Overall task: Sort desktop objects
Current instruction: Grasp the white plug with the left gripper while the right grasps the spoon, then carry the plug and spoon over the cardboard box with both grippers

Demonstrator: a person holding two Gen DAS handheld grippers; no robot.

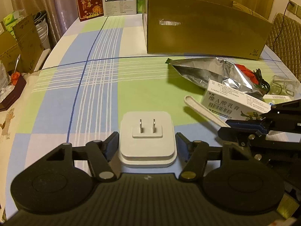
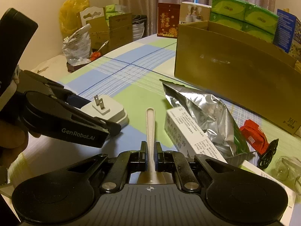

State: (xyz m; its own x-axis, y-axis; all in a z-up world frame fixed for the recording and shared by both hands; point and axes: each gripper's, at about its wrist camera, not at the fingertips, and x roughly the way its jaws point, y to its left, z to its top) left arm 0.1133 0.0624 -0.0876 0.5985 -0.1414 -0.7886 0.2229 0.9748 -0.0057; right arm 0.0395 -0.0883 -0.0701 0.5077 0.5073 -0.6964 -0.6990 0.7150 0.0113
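A white plug-in charger [image 1: 146, 137] lies on the checked tablecloth [image 1: 97, 79], prongs up. My left gripper [image 1: 147, 140] straddles it, and both blue-padded fingers touch its sides, so it is shut on the charger. In the right wrist view the same charger [image 2: 111, 111] shows left of centre under the left gripper's finger [image 2: 105, 127]. A long white spoon [image 2: 150, 124] points away from me, and my right gripper [image 2: 150, 150] is shut on its handle. The spoon's [image 1: 199, 109] far end rests on the cloth beside a white ointment box [image 1: 231, 101].
A big open cardboard box [image 1: 207, 28] stands behind. In front of it lie a silver foil bag [image 2: 203, 109], a red packet [image 2: 254, 135], a black cable [image 2: 269, 150] and a clear glass piece [image 2: 286, 167]. Cartons and a red gift box [image 1: 88, 1] line the far edge.
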